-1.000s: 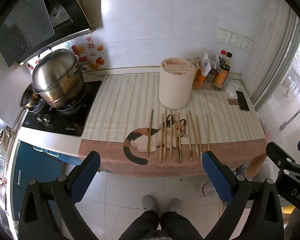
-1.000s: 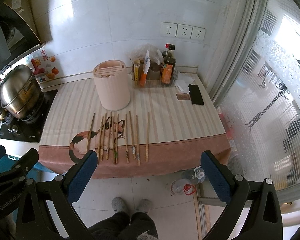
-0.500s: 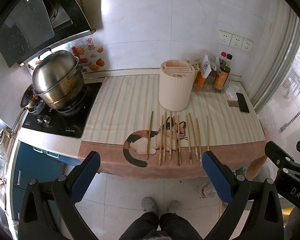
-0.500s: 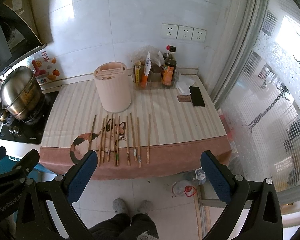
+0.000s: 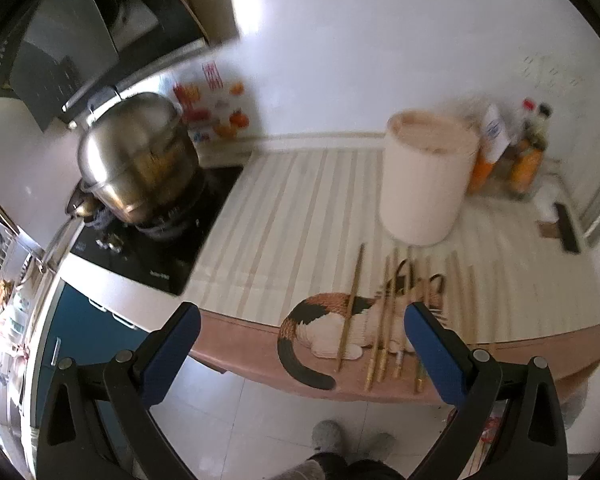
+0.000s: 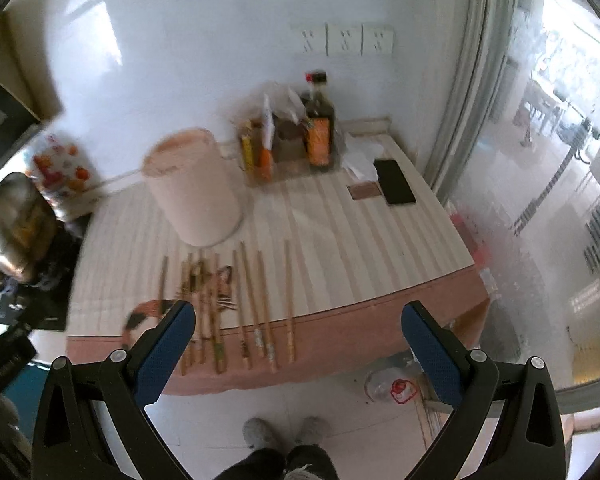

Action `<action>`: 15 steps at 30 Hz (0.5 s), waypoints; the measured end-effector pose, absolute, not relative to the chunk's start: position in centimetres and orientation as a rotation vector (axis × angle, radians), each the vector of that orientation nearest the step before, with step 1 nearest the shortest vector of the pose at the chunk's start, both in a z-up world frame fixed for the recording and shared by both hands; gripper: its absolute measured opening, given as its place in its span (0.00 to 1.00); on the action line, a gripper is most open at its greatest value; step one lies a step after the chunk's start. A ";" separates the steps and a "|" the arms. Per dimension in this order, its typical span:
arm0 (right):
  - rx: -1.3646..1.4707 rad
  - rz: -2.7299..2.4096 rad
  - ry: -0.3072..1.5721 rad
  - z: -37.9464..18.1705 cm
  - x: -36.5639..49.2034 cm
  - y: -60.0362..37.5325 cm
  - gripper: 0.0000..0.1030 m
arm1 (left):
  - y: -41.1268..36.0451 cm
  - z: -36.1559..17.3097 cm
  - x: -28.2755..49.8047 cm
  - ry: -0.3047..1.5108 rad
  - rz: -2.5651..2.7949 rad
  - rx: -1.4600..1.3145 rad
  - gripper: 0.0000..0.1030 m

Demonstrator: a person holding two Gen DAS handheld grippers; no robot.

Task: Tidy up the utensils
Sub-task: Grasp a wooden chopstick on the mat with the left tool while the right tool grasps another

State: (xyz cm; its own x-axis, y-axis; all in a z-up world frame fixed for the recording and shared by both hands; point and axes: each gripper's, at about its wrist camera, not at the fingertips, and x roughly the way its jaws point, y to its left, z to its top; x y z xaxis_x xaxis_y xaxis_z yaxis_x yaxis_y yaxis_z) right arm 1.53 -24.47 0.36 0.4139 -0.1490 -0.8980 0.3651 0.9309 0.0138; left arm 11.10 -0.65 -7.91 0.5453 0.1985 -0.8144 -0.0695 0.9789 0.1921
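Note:
Several wooden chopsticks [image 5: 350, 304] lie side by side on the counter's striped mat, over a cat picture; they also show in the right wrist view [image 6: 262, 304]. Behind them stands a pale pink cylindrical utensil holder [image 5: 426, 180], also in the right wrist view [image 6: 194, 188]. My left gripper [image 5: 300, 336] is open and empty, in front of the counter's front edge, above the floor. My right gripper [image 6: 298, 336] is open and empty, also short of the counter's edge. Both views are motion-blurred.
A steel pot [image 5: 136, 160] sits on the black hob [image 5: 156, 248] at the left. Sauce bottles [image 6: 320, 128] stand by the back wall. A black phone [image 6: 394, 182] lies at the right. Glass panels [image 6: 560, 160] close the right side. My feet [image 6: 284, 432] are on the tiled floor.
Both grippers have moved forward toward the counter, so the chopsticks and holder look larger. The jaws stay open.

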 end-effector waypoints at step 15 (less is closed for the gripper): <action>0.239 -0.295 1.387 -19.0 11.1 -27.0 0.59 | 1.4 -26.6 22.9 1.387 0.042 0.168 0.78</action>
State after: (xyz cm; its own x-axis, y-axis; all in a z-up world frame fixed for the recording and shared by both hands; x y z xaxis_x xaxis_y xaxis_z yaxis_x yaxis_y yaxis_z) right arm 11.08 -26.95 -19.03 0.1564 -0.0644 -0.9856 0.3423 0.9395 -0.0071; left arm 22.94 1.43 -26.58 0.1846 0.1285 -0.9744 0.0689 0.9873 0.1432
